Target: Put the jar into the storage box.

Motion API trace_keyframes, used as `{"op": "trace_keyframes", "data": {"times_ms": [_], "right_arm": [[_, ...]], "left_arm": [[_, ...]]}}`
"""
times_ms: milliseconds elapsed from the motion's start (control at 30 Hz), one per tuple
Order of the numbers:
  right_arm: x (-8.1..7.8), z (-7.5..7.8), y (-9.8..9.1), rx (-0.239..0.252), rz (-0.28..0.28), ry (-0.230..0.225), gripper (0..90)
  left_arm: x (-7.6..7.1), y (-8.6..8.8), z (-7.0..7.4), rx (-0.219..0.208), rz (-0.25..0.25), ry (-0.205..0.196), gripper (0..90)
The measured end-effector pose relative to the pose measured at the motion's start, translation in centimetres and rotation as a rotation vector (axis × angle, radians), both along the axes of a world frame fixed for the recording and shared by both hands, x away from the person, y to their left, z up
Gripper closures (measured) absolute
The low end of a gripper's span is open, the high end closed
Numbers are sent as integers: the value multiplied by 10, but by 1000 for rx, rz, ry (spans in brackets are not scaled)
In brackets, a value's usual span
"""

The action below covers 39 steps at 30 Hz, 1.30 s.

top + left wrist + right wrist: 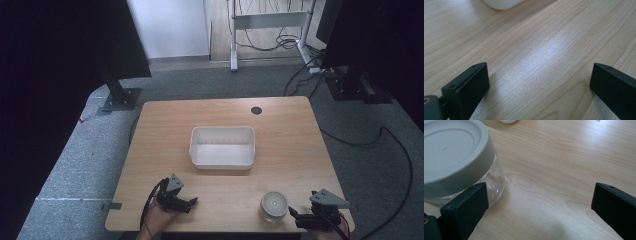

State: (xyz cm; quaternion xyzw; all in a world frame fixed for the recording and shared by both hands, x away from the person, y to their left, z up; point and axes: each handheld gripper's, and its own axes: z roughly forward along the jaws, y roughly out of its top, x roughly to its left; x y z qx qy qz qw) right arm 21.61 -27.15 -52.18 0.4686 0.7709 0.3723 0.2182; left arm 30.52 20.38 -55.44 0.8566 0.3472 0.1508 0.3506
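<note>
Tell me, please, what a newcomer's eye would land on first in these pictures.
Probably the white plastic tub, open and seemingly empty, at the middle of the wooden table. Next comes the clear jar with a white lid near the front edge, just left of the right tongs, whose jaws stand open; the left tongs are open over bare wood.

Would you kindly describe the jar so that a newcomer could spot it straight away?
Start at the wooden table and find its near edge on the right. There, beside the right claw, stands the jar: small, round, clear-walled, with a pale lid, unlike the rectangular white tub at mid-table.
</note>
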Motion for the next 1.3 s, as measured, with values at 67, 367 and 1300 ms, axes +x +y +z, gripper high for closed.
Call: {"op": "trace_keyframes", "data": {"times_ms": [67,367,1300], "right_arm": [[-3,0,0,1,1,-2,7],[-19,2,2,0,18,7,7],[-28,4,46,34,161,-9,0]], "left_arm": [[0,0,0,0,0,0,22],[0,0,0,-1,3,-1,22],[-1,0,0,-1,9,-1,23]]}}
